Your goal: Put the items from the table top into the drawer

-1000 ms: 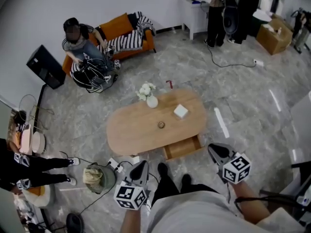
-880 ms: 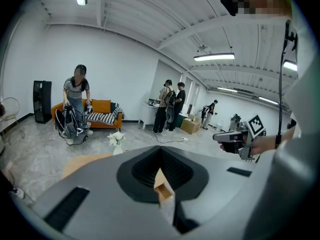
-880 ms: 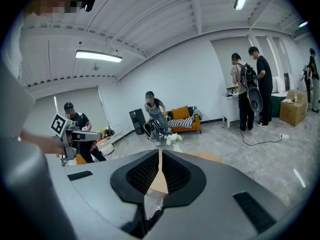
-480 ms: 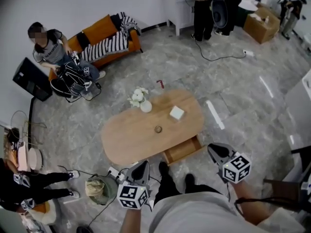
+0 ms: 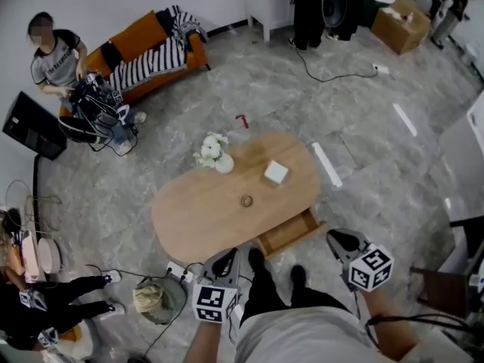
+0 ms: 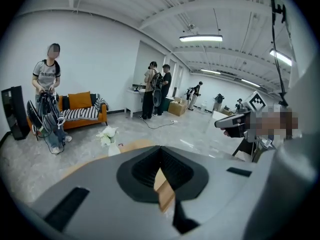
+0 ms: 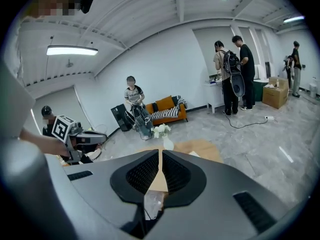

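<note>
An oval wooden table [image 5: 197, 218] carries a vase of white flowers [image 5: 214, 152], a small white box [image 5: 275, 172] and a small ring [image 5: 246, 200]. Its drawer [image 5: 287, 231] stands pulled out at the near right side and looks empty. My left gripper [image 5: 227, 254] hovers at the table's near edge, left of the drawer, shut with nothing in it. My right gripper [image 5: 333, 237] hangs right of the drawer, also shut and empty. In the left gripper view the left gripper [image 6: 160, 151] points at the table; in the right gripper view the right gripper [image 7: 160, 154] does too.
An orange sofa [image 5: 144, 48] with a person [image 5: 57, 59] beside it stands far left, a black speaker [image 5: 30, 123] nearer. People [image 5: 318, 6] and a cardboard box [image 5: 397, 13] are at the back. A bag [image 5: 155, 297] and cables lie by my feet.
The view has swung, so the table now sits lower and further left. My left gripper has drifted right toward the table's near edge. Both jaws stay shut.
</note>
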### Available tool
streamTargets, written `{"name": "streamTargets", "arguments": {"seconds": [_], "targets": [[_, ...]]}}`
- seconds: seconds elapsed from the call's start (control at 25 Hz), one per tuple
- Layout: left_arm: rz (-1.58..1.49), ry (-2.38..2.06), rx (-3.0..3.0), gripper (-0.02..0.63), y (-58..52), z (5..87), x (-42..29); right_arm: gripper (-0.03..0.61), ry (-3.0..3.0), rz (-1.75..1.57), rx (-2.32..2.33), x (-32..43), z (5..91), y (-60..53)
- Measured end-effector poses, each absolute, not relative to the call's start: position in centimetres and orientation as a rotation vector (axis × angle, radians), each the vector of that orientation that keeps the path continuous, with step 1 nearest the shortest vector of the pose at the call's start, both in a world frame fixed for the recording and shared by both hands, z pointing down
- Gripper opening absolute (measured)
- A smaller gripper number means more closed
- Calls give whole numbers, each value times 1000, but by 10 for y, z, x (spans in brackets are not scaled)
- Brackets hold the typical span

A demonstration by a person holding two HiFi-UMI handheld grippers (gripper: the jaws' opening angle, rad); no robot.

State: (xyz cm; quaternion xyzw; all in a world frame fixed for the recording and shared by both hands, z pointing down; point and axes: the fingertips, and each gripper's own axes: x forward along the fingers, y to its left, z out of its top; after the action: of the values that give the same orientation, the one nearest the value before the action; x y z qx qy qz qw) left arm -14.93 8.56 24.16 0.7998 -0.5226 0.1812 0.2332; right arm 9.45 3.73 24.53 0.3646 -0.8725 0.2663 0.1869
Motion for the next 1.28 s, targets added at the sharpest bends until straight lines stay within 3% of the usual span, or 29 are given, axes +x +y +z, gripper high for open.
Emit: {"name": "streamTargets", "arguments": {"seconds": [1.28], "targets": [[798, -1150, 2270, 2, -19, 439, -177, 43, -2281, 900, 1135, 28, 396, 1]]}}
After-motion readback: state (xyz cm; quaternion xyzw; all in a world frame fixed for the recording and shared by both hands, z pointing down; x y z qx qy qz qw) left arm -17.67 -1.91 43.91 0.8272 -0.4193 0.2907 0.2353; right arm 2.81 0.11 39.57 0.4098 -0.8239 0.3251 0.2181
